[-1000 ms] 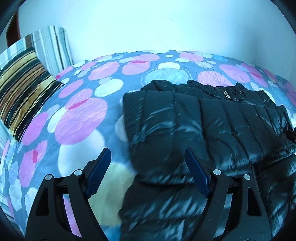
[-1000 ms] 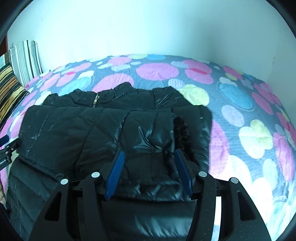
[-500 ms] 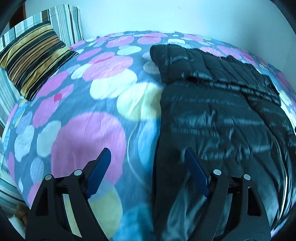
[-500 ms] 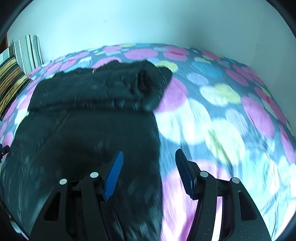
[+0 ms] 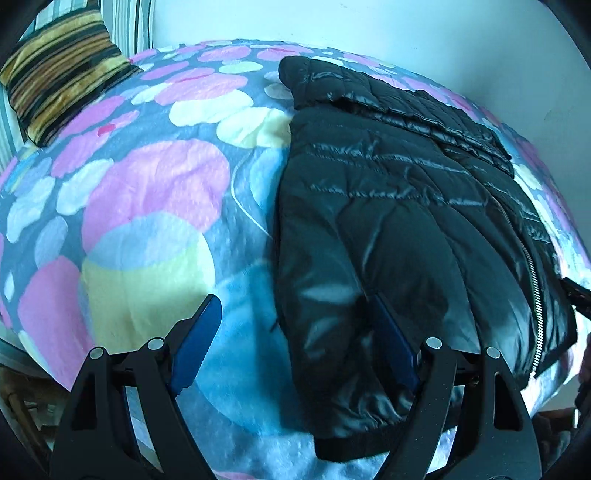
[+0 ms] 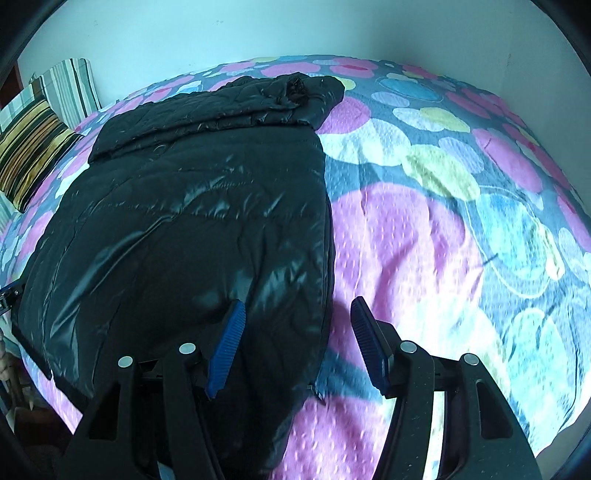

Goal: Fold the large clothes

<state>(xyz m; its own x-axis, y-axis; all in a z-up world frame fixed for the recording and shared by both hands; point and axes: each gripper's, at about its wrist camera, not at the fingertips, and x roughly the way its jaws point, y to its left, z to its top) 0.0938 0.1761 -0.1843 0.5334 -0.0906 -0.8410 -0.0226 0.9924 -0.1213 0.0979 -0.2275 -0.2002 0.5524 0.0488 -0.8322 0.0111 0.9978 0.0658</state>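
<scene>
Lying flat on the bedspread, the black puffer jacket stretched from the near edge of the bed toward the far wall, its shiny quilted panels catching the light. At its far end a folded-over part made a thicker band across the width of the garment, seen in both wrist views. A metal zipper ran down the side of the jacket toward the right in the left wrist view. The bedspread showed large pink, pale yellow, blue and white circles on a grey ground. A striped cushion in brown, yellow and black rested at the far left of the bed, with a second striped pillow in grey and white standing behind it against the wall.

The left gripper hovered at the jacket's near left corner with its 2 blue fingers spread wide: 1 pad sat over the bare bedspread, the other over the black fabric, so the jacket's left edge ran between them. Nothing was pinched.

The right gripper was likewise spread wide at the near right corner, its left pad over the jacket and its right pad over the pink part of the bedspread, the garment's right edge between them and nothing held.
</scene>
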